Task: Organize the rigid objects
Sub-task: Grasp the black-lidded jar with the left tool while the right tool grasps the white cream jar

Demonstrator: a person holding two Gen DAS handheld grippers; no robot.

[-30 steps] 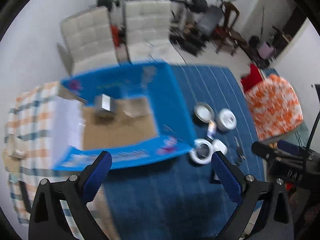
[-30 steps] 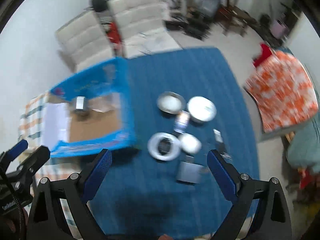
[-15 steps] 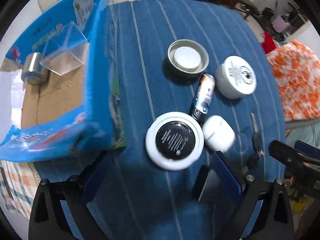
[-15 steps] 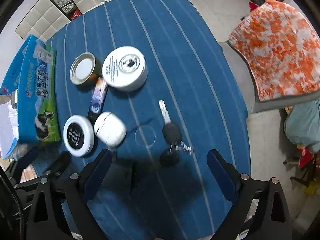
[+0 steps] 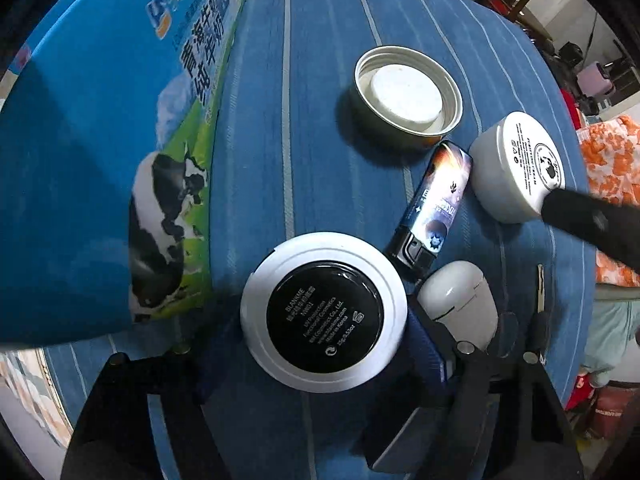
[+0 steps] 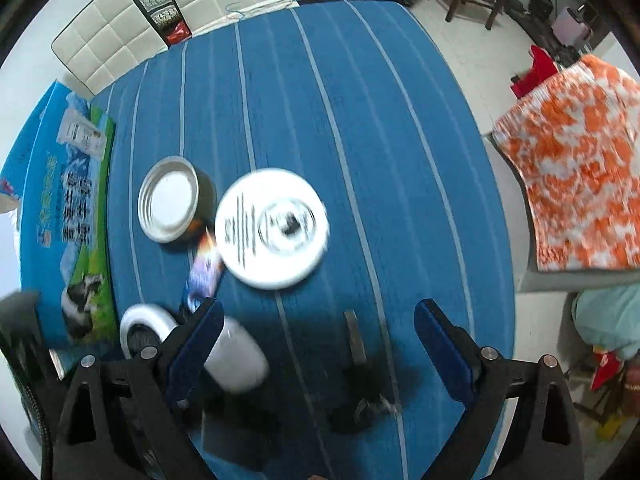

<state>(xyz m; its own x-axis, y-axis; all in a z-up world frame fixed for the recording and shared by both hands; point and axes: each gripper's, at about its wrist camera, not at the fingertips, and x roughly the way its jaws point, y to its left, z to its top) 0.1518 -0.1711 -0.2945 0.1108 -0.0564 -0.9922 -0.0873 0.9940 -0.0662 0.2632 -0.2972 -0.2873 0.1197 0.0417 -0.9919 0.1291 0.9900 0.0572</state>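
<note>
Your left gripper [image 5: 324,356] points down at the blue striped tablecloth [image 5: 320,120], and its jaws are closing around the round white compact with the black centre [image 5: 325,317]. The compact lies flat between the two blue pads. The right pad [image 5: 424,348] is at its edge, but you cannot tell from this view if the pads already press on it.

Just beyond that right pad lies a white earbud case [image 5: 460,300], very near the compact. Ahead of the left gripper and a little to its right lies a dark lighter with a colourful print [image 5: 436,208], with one end near the compact. Further ahead stands an open tin with a white disc inside [image 5: 408,92]. To the right of the lighter is a white cream jar [image 5: 520,168]. To the left of the left gripper stands a blue milk carton box with a cow picture [image 5: 100,160].

Your right gripper [image 6: 316,340] is spread wide with nothing held. A key with a dark head [image 6: 356,340] lies on the cloth between its pads, touching neither. Its left pad [image 6: 196,340] is beside the earbud case [image 6: 236,360]. The cream jar [image 6: 272,228] is ahead of it, blurred.
</note>
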